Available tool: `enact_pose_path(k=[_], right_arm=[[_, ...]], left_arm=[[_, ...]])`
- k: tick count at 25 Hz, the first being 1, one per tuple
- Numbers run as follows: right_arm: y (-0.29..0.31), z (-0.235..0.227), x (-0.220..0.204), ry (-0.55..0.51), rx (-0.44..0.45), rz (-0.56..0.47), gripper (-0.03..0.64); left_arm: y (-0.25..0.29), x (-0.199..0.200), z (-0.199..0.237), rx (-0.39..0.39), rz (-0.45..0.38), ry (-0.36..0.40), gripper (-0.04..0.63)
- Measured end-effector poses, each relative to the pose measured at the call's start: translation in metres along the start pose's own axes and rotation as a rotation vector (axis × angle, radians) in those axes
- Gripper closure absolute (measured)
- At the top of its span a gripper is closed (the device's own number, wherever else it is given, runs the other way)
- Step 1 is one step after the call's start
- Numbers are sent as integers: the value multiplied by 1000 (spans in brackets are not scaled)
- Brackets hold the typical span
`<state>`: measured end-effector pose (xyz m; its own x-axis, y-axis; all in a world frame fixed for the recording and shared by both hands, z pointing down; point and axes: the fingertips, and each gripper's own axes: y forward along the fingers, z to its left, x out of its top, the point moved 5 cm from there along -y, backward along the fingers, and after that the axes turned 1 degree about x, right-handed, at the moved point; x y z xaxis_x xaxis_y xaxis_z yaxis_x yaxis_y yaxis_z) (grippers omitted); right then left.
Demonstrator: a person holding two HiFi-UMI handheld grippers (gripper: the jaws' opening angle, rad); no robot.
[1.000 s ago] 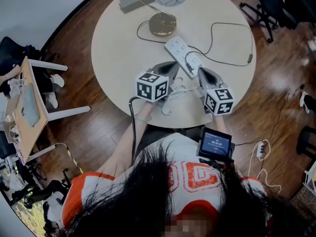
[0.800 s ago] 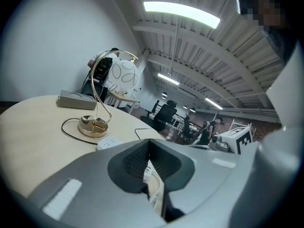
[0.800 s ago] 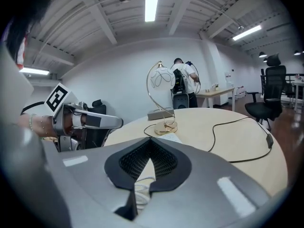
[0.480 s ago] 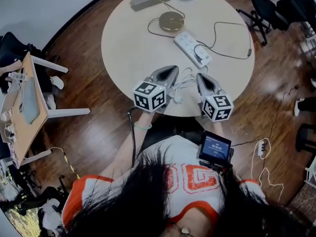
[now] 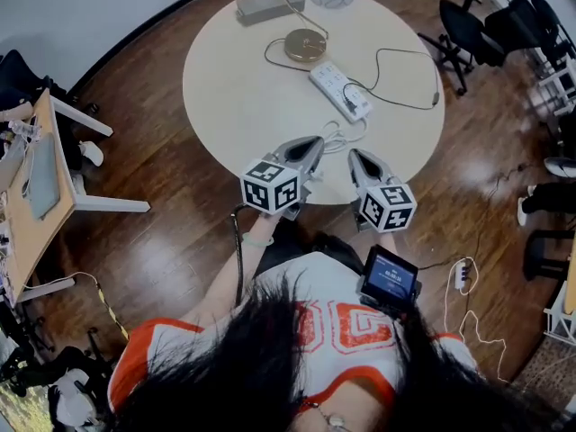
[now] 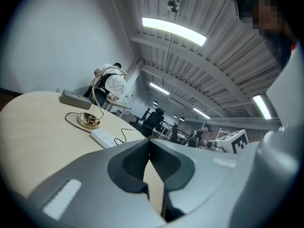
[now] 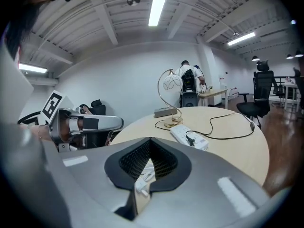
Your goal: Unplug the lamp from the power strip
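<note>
A white power strip [image 5: 339, 90] lies on the round table [image 5: 234, 97], with a black plug [image 5: 357, 94] seated in it; its black cord [image 5: 405, 79] loops off to the right. Behind it stands the lamp [image 5: 304, 43] with a gold base and a white globe shade. A bundled white cord [image 5: 340, 136] lies between the strip and the near edge. My left gripper [image 5: 314, 141] and right gripper [image 5: 353, 155] hover side by side over that near edge, both shut and empty. The strip [image 7: 189, 137] and lamp [image 7: 172, 122] show ahead in the right gripper view, well beyond the shut jaws.
A grey box [image 5: 269, 4] rests at the table's far side. Black office chairs [image 5: 468, 25] stand to the right, a small wooden desk [image 5: 36, 187] to the left. Another power strip [image 5: 462, 275] lies on the wood floor.
Both grippers have drawn back from beside the power strip to the table's near edge. The plug stays in the strip.
</note>
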<state>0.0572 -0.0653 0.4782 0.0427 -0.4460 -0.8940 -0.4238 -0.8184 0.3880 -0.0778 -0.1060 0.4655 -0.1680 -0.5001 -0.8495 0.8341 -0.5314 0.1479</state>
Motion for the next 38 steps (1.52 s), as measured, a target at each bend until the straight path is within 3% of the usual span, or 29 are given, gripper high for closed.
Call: enact_pose_path(k=[6, 22, 30, 38], right_arm=[[-29, 4, -7, 15, 32, -23, 617], [-109, 17, -48, -13, 122, -28, 617], [-104, 34, -53, -39, 136, -20, 617], [-99, 50, -46, -30, 99, -29, 617]], left_arm=[[-12, -15, -29, 17, -9, 2, 595], [-47, -58, -107, 153, -50, 40, 595], [-63, -61, -101, 166, -44, 44, 595], [-71, -53, -91, 130, -43, 37, 595]])
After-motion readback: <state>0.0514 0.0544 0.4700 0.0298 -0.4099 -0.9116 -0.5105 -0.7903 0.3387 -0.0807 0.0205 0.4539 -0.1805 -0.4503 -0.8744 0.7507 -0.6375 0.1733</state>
